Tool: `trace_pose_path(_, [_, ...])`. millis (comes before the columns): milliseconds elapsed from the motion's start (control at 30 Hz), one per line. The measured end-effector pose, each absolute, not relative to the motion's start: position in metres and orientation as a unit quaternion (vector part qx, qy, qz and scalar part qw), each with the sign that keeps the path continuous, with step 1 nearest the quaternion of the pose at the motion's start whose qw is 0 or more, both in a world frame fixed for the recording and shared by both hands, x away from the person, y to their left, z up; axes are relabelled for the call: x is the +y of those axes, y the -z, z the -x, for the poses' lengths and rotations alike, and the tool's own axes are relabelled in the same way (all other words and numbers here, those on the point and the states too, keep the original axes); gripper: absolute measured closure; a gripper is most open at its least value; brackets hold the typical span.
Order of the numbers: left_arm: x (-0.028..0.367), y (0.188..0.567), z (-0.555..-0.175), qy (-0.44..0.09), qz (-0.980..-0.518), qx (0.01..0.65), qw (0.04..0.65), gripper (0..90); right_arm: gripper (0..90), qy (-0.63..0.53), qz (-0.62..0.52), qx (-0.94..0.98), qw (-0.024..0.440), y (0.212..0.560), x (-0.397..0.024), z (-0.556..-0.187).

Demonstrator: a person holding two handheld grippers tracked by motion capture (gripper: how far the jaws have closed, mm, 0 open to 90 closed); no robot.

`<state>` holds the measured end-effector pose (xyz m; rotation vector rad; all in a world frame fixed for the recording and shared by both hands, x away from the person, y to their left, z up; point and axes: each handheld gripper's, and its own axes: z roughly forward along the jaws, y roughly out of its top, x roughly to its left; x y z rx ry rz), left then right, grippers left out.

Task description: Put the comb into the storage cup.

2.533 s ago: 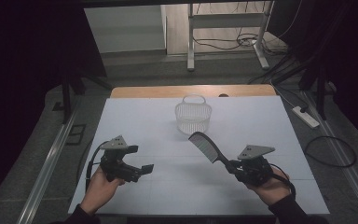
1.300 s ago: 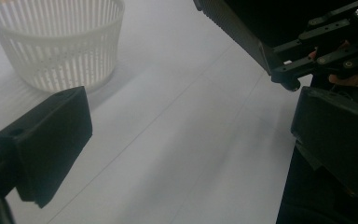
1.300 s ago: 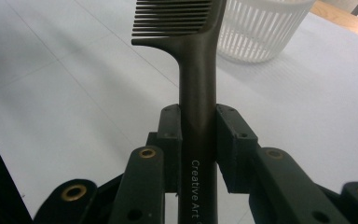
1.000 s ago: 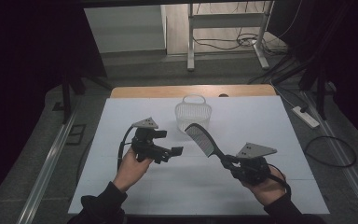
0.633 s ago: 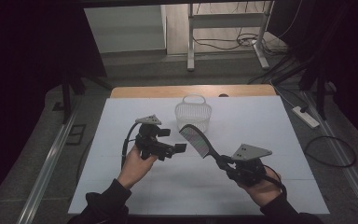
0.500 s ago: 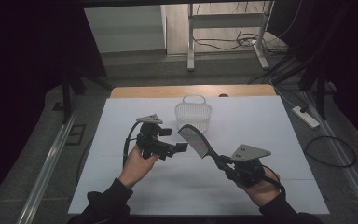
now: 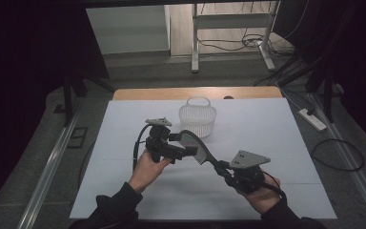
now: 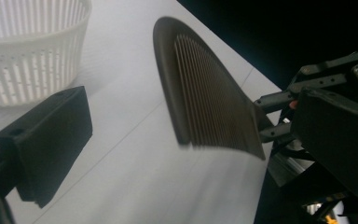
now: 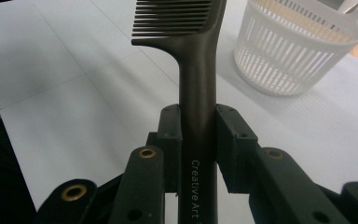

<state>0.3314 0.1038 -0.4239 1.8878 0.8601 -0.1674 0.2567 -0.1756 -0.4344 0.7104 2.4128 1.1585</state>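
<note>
The comb point(image 7: 198, 149) is held by its handle between the closed jaws of the right hand-held gripper point(image 7: 225, 171), above the tabletop point(image 7: 286, 143). The left hand-held gripper point(image 7: 185, 144) is set wide around the comb's toothed end, near the basket point(image 7: 198, 117).

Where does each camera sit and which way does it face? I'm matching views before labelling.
High view: fixed above the person's side, looking forward and down on the table; both forearms, left gripper and right gripper show.
Left gripper view: rides the left gripper, looking along its open jaws at the comb, with the right gripper beyond.
Right gripper view: rides the right gripper, looking along the clamped comb handle.
Shared: all three show the comb and the white basket.
</note>
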Motion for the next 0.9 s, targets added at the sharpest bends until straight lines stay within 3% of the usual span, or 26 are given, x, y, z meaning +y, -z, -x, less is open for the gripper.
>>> trace_pose_path(300, [0.1008, 0.4259, -0.3324, 0.091, -0.779, 0.357, 0.508, 0.3, 72.4, -0.417, -0.243, 0.855, 0.188, 0.4347, -0.1706, -0.2526])
trace_pose_path(367, [0.1012, 0.4256, -0.3316, 0.092, -0.779, 0.354, 0.510, 4.0, 72.4, -0.416, -0.244, 0.855, 0.190, 0.4348, -0.1704, -0.2522])
trace_pose_path(767, [0.1062, 0.4262, -0.3316, 0.156, -0.763, 0.350, 0.520, 54.6, 72.4, -0.413, -0.243, 0.855, 0.199, 0.4358, -0.1712, -0.2524])
trace_pose_path(900, [0.1070, 0.4260, -0.3313, 0.164, -0.761, 0.351, 0.520, 67.4, 72.4, -0.412, -0.244, 0.855, 0.201, 0.4362, -0.1717, -0.2529])
